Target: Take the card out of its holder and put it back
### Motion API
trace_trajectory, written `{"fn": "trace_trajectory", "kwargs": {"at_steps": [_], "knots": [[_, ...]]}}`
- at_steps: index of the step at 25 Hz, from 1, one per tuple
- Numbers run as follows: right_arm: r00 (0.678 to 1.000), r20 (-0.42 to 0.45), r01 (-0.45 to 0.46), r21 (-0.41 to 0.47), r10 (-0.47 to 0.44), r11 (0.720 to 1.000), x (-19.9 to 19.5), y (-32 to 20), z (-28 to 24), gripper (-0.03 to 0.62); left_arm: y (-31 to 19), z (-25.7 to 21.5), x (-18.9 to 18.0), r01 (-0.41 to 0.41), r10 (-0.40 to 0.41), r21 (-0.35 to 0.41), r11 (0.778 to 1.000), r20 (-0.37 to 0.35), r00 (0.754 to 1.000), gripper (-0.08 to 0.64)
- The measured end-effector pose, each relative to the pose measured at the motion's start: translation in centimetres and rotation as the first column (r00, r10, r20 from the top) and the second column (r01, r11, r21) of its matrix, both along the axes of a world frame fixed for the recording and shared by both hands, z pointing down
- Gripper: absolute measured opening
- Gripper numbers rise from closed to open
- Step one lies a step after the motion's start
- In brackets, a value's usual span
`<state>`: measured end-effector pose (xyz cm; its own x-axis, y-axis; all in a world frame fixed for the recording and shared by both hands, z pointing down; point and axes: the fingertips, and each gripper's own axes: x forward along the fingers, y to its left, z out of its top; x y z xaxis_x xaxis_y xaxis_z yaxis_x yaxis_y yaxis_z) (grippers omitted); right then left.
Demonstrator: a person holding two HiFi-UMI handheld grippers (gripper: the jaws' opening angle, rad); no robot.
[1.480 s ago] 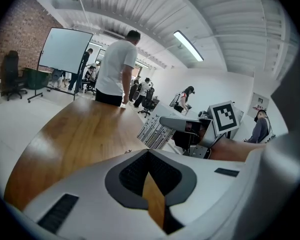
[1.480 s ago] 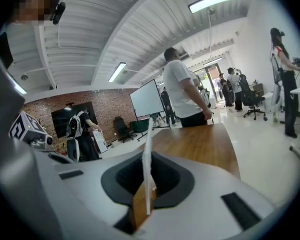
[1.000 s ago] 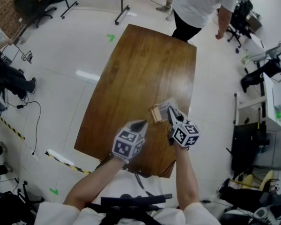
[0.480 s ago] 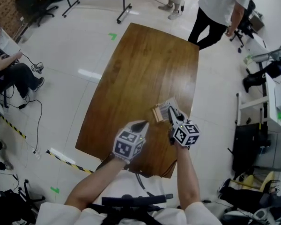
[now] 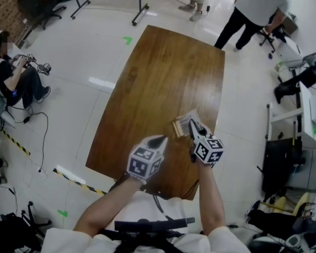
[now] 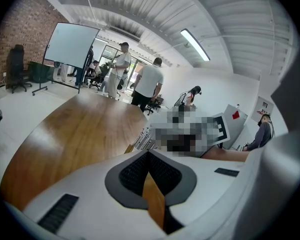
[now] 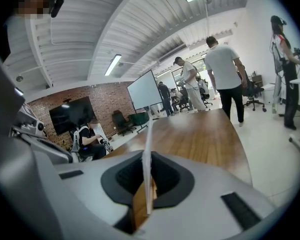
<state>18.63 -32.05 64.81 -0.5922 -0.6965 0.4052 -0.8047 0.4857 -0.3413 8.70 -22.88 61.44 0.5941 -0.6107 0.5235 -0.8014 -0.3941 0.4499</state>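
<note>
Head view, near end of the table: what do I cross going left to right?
From the left: left gripper → wooden holder → right gripper, shut on the card.

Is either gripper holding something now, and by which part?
The right gripper pinches the white card by its near edge, seen edge-on between the jaws. The left gripper is shut and holds nothing.

I see a long brown wooden worktop with rounded corners, standing on a pale tiled floor. A small light wooden card holder sits near its right edge, toward the near end.
</note>
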Motion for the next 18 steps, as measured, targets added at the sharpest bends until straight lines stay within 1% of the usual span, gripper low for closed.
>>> {"fn": "trace_trajectory", "kwargs": {"at_steps": [6,18], "knots": [[1.000,-0.014,0.001,-0.013,-0.001,1.000,-0.5,0.0,1.0,0.021,-0.2,0.1,-0.4,0.002,-0.002,-0.006,1.000,-0.001,1.000,-0.005],[0.997,-0.068,0.027,-0.032,-0.029,0.999,-1.4,0.5,3.4,0.026,-0.1,0.6,-0.7,0.006,-0.006,-0.022,1.000,0.004,1.000,-0.005]]}}
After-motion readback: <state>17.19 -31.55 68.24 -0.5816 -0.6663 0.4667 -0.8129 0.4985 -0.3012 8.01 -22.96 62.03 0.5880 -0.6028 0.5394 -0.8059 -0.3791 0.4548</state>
